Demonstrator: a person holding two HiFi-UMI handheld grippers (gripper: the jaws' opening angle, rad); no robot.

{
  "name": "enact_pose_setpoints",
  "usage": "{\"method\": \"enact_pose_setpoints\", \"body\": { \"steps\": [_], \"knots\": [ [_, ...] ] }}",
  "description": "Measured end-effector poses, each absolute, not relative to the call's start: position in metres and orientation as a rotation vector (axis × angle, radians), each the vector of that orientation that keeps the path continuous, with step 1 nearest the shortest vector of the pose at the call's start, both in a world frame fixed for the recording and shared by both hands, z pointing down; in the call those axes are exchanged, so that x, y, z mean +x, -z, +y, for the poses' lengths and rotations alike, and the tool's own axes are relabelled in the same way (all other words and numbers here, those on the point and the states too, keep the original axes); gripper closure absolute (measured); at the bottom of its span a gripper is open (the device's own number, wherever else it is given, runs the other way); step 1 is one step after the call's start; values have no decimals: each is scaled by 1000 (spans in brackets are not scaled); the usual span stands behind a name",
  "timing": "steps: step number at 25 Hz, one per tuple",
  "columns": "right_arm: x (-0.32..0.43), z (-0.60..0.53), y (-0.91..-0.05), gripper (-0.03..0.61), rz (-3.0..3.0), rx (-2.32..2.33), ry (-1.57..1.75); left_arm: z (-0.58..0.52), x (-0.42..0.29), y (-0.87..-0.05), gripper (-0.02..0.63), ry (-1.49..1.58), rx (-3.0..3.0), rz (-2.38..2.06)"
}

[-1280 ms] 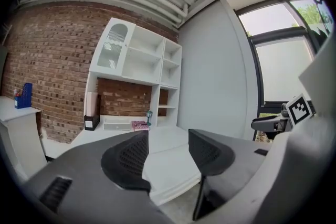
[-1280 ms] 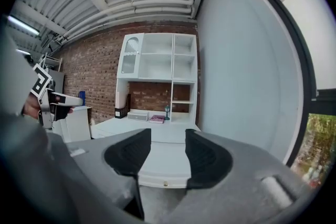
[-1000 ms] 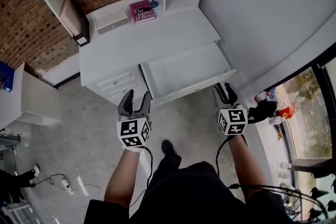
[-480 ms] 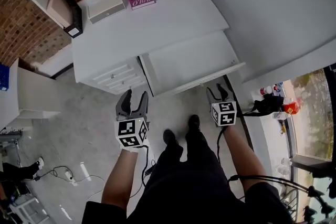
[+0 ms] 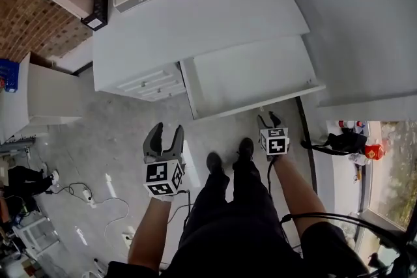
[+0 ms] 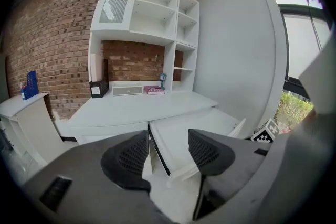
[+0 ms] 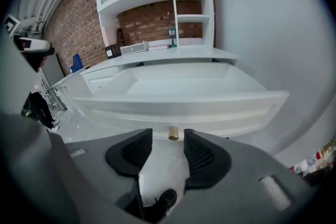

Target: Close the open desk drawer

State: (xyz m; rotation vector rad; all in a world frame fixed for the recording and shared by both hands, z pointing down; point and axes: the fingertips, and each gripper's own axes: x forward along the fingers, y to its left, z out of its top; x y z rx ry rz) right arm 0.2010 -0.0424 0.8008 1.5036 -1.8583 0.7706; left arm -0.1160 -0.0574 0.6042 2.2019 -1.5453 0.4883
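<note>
Right gripper view: right claw (image 7: 167, 138) wide, closing, small brass knob (image 7: 173, 134) of open white drawer (image 7: 178, 105) between tips. Left claw (image 6: 168, 135) wide, empty.

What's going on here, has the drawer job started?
A person stands at a white desk with a gripper in each hand. The desk drawer is pulled out and looks empty. The right claw is lined up on the drawer's brass knob, which sits just ahead of its tips, untouched; its jaws are apart and closing. The left claw hangs open over the floor, holding nothing. No push yet.
</note>
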Motion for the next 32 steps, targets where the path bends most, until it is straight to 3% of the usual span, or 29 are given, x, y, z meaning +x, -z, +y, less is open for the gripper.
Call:
{"method": "enact_pose_setpoints", "body": {
  "steps": [9, 15, 32],
  "knots": [
    [203, -60, -845, 388, -1852, 1405, -822, -53, -105, -622, 379, -502, 2133, -1561],
    [200, -71, -847, 453, -1848, 1401, -766, -43, -109, -623, 379, -507, 2096, -1593],
    [196, -118, -837, 443, -1901, 1330, -864, -51, -101, -591, 379, -471, 2036, -1727]
  ]
}}
